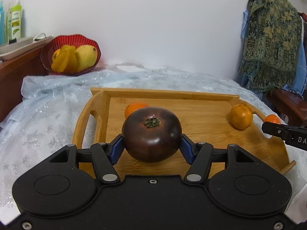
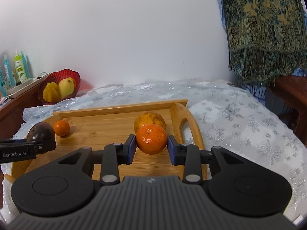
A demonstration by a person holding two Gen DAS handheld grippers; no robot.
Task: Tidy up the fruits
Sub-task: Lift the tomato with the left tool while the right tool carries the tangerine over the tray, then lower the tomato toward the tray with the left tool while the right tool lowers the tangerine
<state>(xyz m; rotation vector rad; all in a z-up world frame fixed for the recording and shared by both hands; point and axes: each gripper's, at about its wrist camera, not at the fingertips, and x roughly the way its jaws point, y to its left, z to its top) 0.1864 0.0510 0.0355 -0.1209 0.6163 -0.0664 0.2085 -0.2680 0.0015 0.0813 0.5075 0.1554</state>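
centrally, left gripper [image 1: 151,145] clamped on dark purple tomato [image 1: 151,134], lifted above wooden tray [image 1: 191,95] at mid frame. right gripper [image 2: 151,149] gripping small mandarin [image 2: 151,138], just in front of yellowish fruit [image 2: 149,119] on tray; second mandarin [image 2: 61,127] left of center. red bowl [image 1: 57,42] with mango [image 1: 85,57] upper left.

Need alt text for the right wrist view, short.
The right gripper holds a small orange mandarin between its blue pads above a wooden tray. On the tray lie a second mandarin and a larger yellow-orange fruit; at the left edge the left gripper holds a dark purple fruit. A red fruit basket sits behind.
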